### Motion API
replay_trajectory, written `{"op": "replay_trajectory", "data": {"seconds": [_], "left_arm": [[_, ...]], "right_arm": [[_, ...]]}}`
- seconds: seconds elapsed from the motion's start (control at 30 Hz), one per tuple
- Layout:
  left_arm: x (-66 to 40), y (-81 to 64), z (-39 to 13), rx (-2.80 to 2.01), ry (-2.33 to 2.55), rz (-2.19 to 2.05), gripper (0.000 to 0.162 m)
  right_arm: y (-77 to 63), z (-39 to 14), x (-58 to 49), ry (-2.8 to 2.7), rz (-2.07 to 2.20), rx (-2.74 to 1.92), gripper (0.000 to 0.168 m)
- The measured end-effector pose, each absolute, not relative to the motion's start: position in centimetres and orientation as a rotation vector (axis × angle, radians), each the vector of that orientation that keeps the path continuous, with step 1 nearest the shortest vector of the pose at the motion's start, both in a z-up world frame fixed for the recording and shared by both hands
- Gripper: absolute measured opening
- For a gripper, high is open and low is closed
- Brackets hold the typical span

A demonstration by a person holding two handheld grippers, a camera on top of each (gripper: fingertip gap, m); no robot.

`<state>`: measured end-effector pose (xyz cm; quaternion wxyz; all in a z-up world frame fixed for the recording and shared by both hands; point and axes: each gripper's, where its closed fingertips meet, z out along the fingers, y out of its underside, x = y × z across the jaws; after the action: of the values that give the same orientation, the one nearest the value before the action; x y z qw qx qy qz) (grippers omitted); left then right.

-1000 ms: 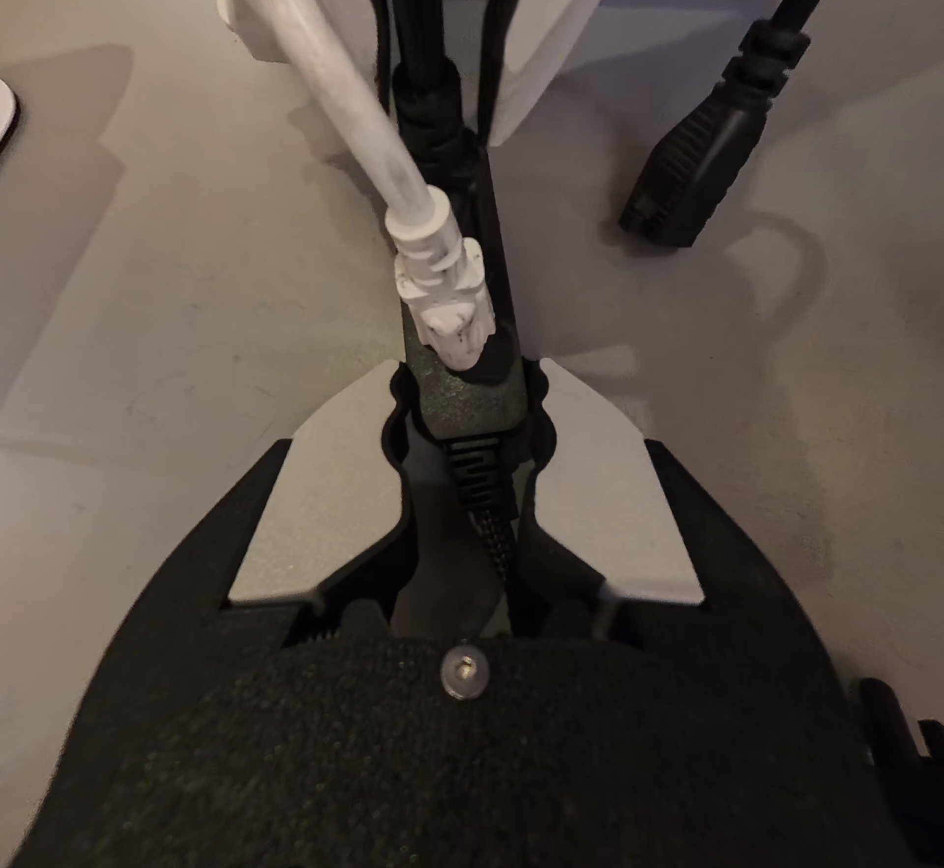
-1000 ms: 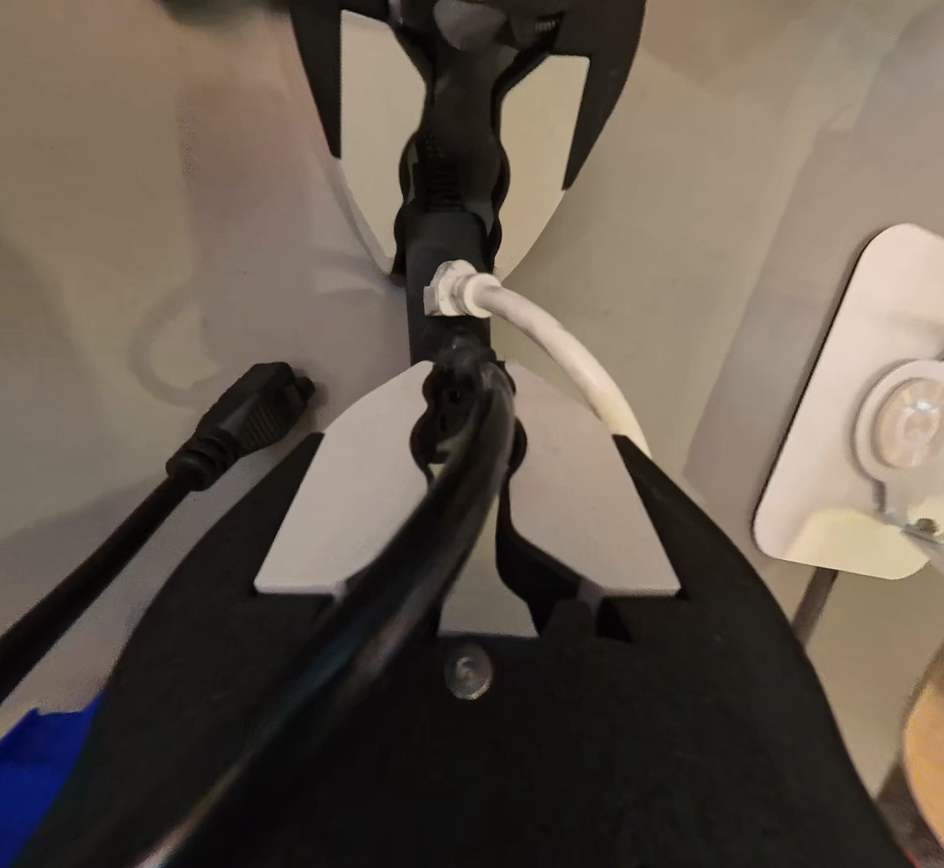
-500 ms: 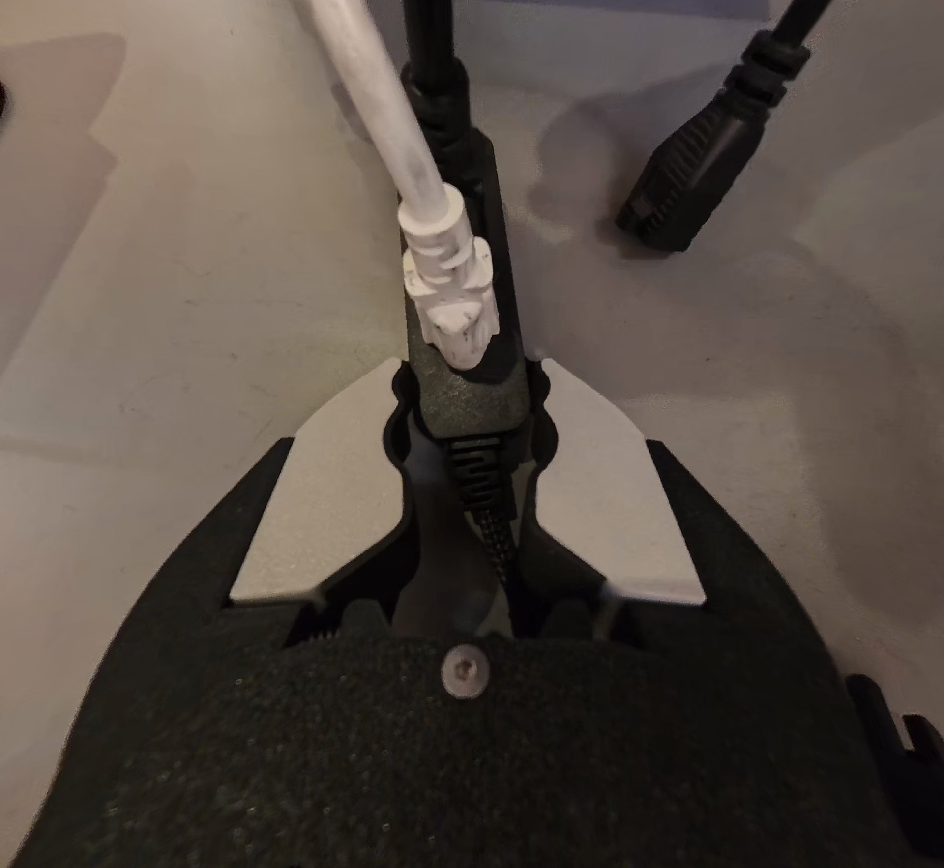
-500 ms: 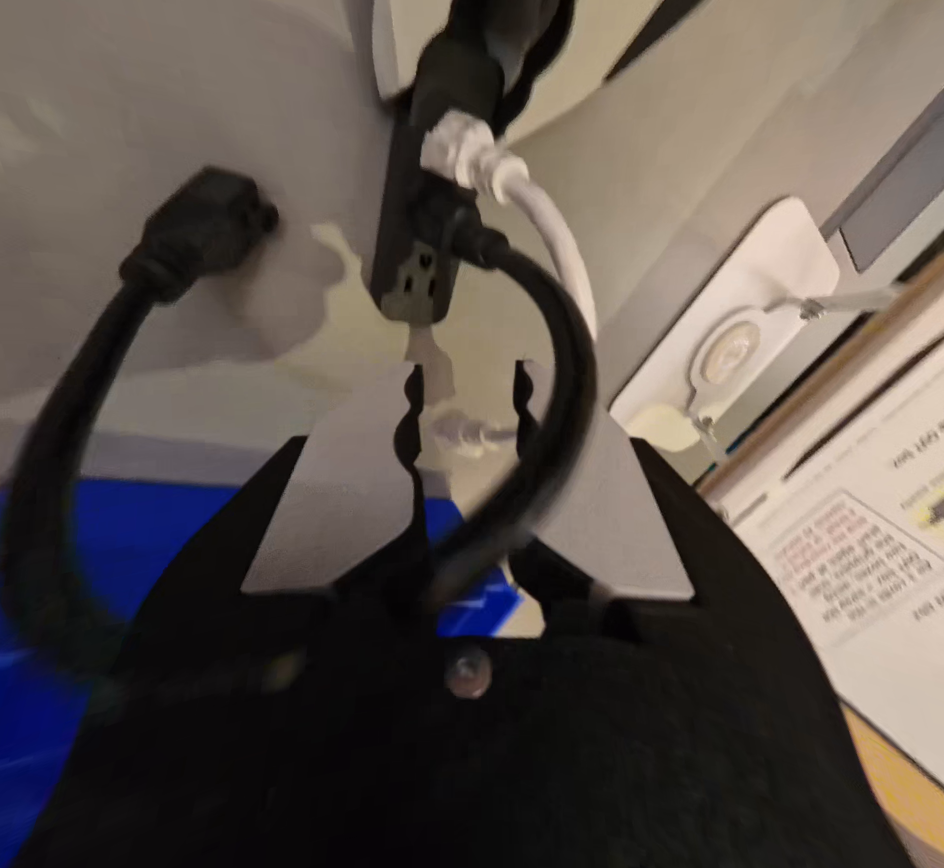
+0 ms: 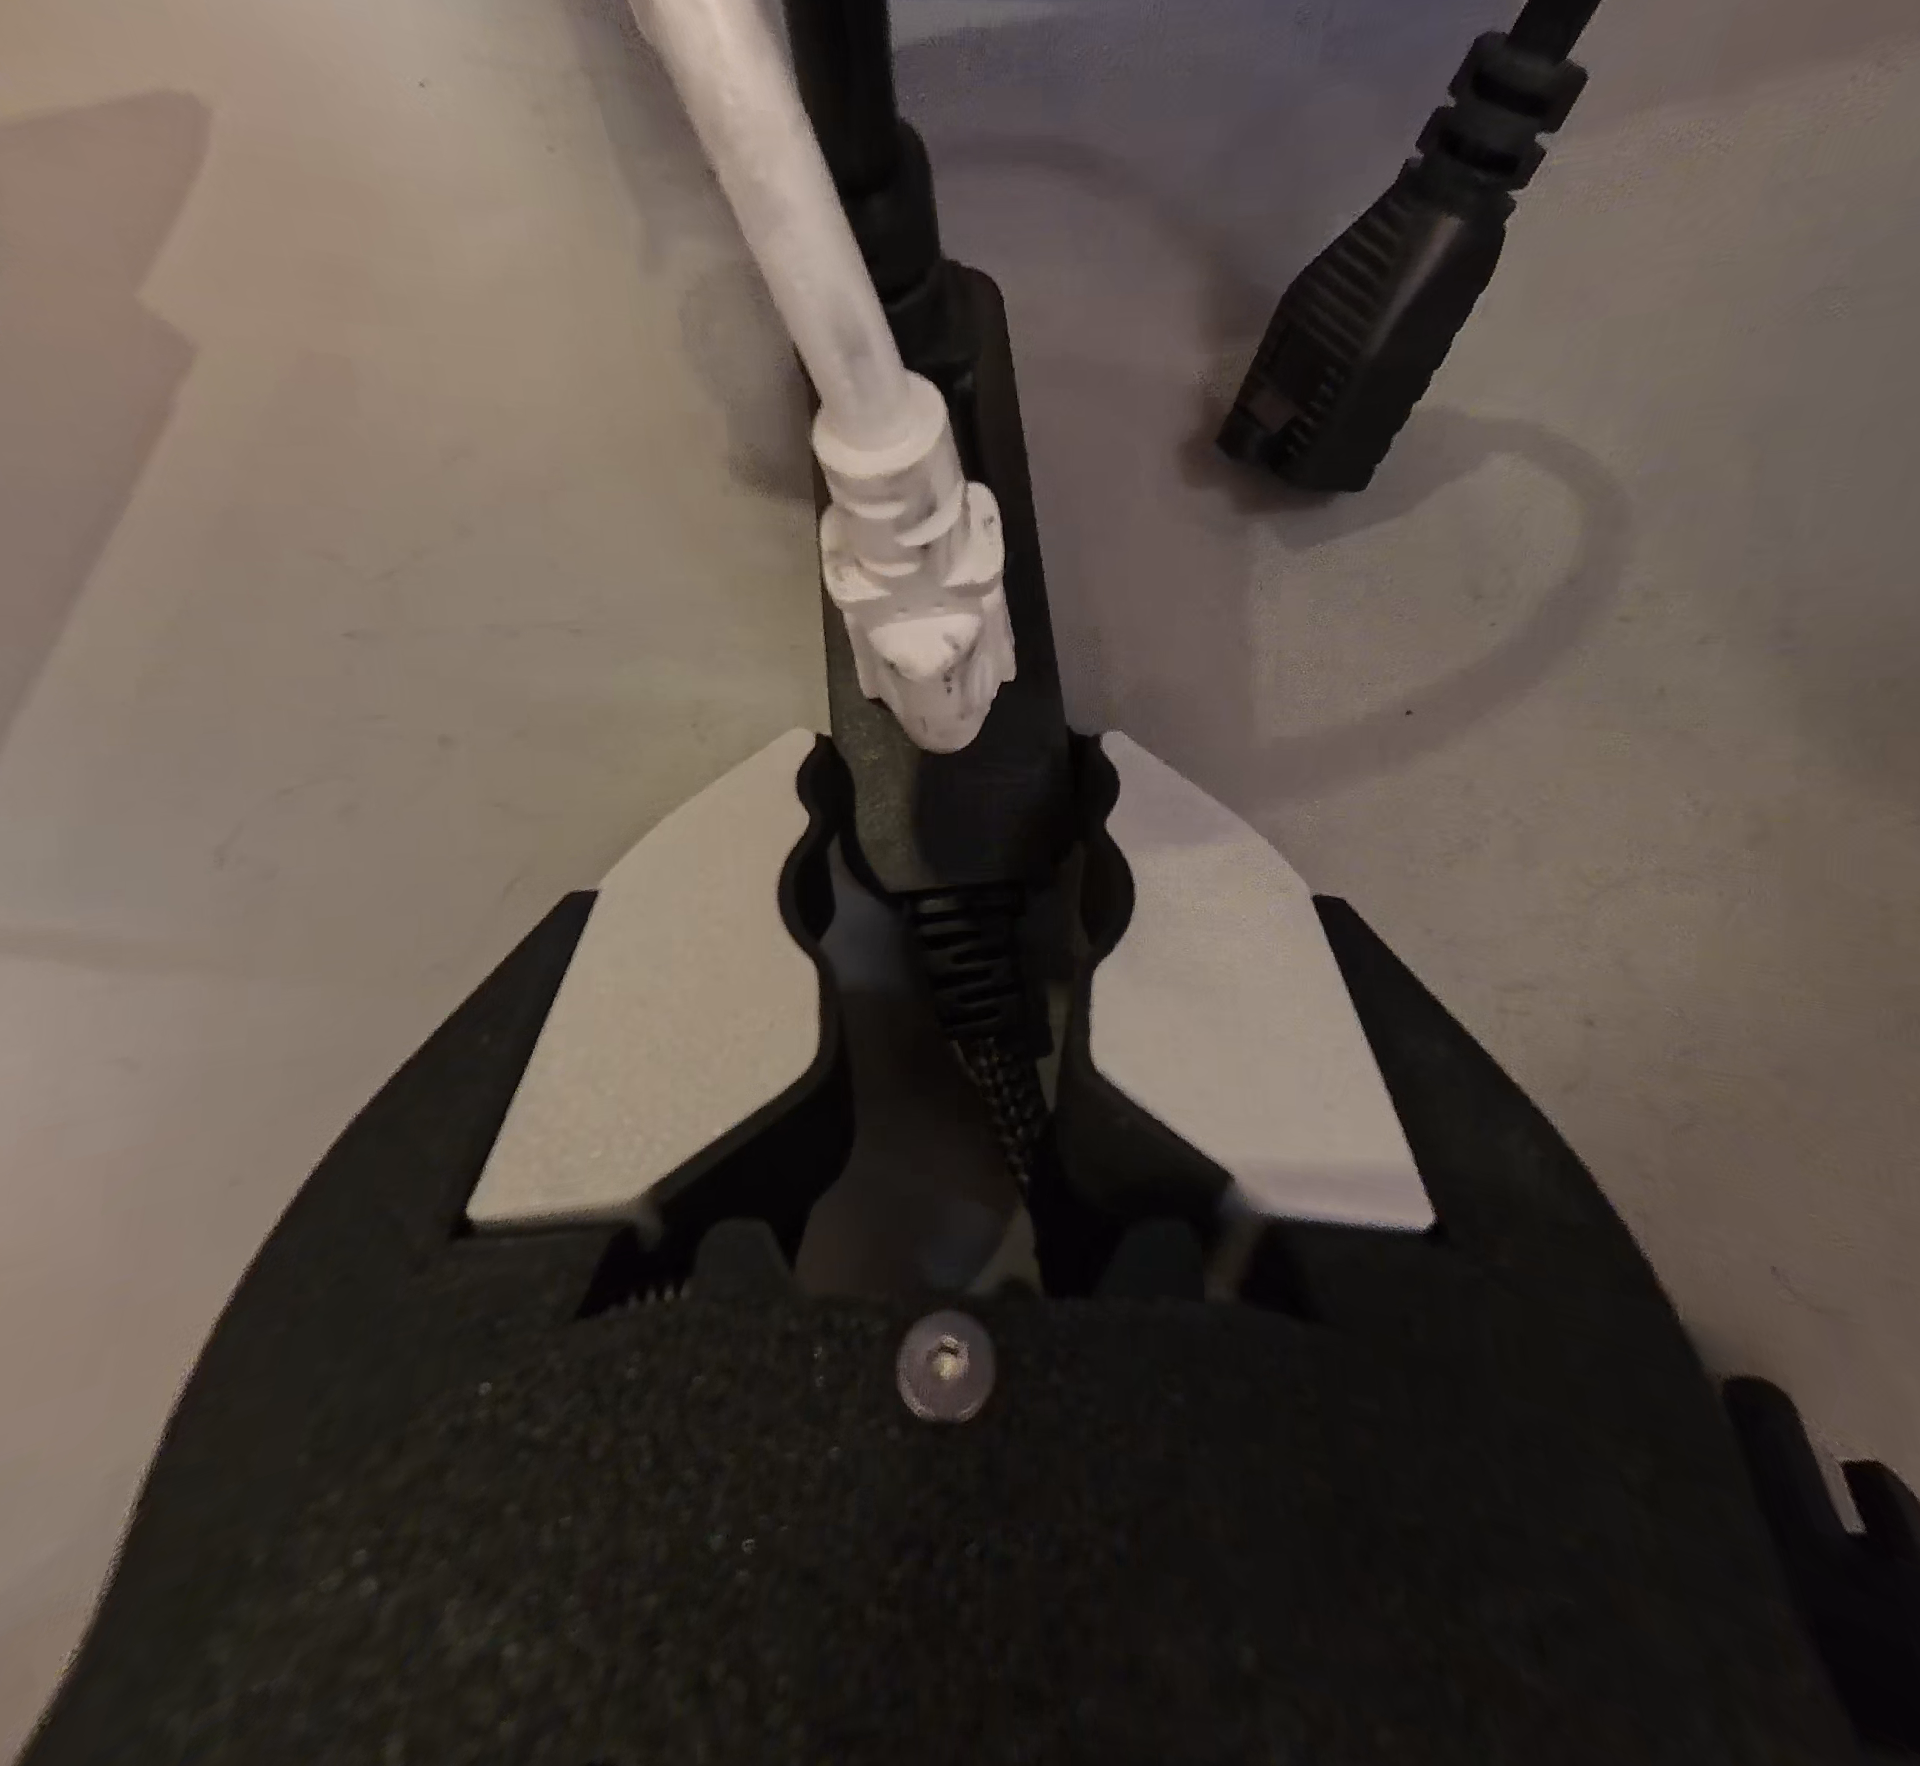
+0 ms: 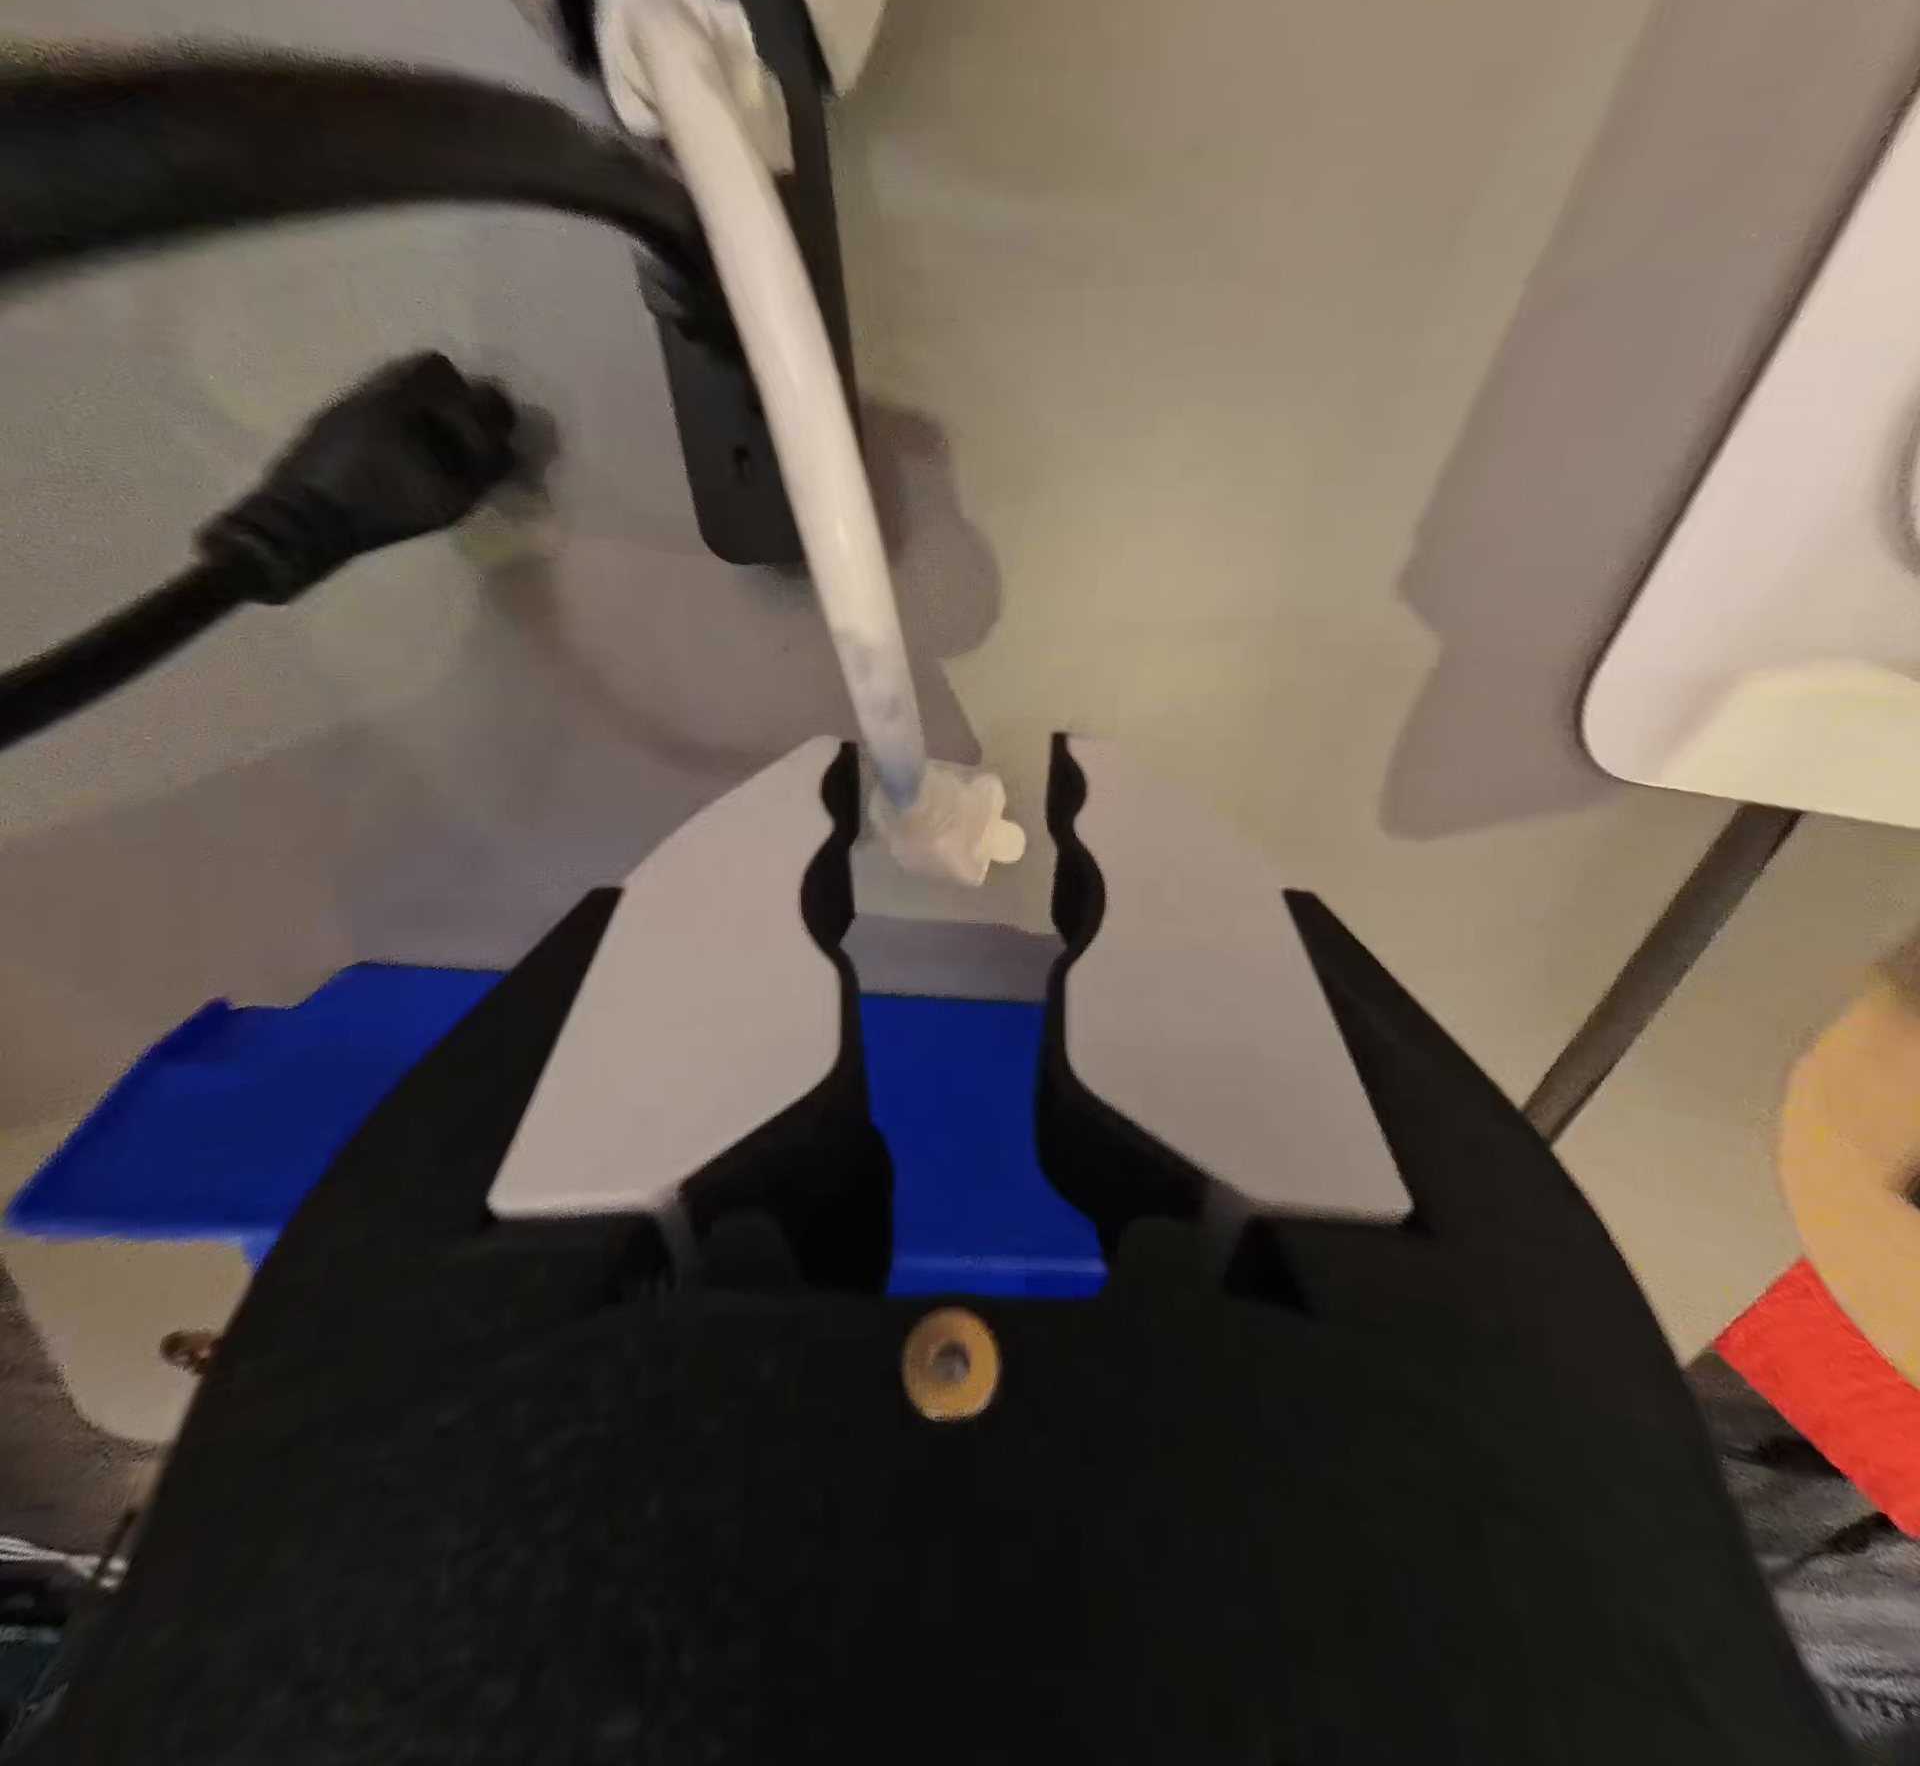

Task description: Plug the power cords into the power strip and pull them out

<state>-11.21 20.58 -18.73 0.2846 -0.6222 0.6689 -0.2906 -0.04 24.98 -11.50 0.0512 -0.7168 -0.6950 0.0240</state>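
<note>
**Q:** Black plastic, is that what you're holding, and where?

**A:** Yes. Your left gripper (image 5: 956, 781) is clenched on the near end of the black power strip (image 5: 997, 594), which lies on the grey table (image 5: 364, 573) and runs toward twelve o'clock. A white plug (image 5: 914, 615) sits in its top face, with the white cord (image 5: 727, 54) rising toward eleven o'clock. A black cord (image 5: 831, 54) enters farther along. Your right gripper (image 6: 951, 843) is released, its jaws standing apart around the white cord's loose far end (image 6: 945, 828), gripping nothing.

**Q:** How will it handle?

**A:** The strip looks rigid and light; it will likely lift with any tug unless you pin it. The cords look springy. Take plugs by their moulded bodies, not the cable.

**Q:** What can't you see?

**A:** The right view is blurred. The sockets are mostly hidden, so how deep either plug sits is unclear. A loose black connector (image 5: 1371, 334) at two o'clock has its cord cut off by the frame.
</note>
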Motion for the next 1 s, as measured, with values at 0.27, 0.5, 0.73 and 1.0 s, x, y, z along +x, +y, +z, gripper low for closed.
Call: {"op": "replay_trajectory", "data": {"seconds": [0.27, 0.5, 0.73, 1.0], "left_arm": [[-11.0, 20.2, -18.7, -1.633, 1.812, -0.781, 0.045], [-10.5, 19.7, -18.8, -1.577, 1.838, -0.728, 0.045], [-10.5, 19.9, -18.7, -1.595, 1.816, -0.74, 0.046], [-10.2, 19.9, -18.8, -1.601, 1.826, -0.707, 0.046]], "right_arm": [[29.3, -6.3, -5.2, -2.035, -0.109, -1.675, 0.012], [30.5, -13.1, -10.2, -2.01, 0.274, -1.809, 0.01], [28.9, -14.4, -17.1, -1.873, 0.835, -1.756, 0.012], [27.4, -14.0, -17.5, -1.852, 0.982, -1.773, 0.016]]}}
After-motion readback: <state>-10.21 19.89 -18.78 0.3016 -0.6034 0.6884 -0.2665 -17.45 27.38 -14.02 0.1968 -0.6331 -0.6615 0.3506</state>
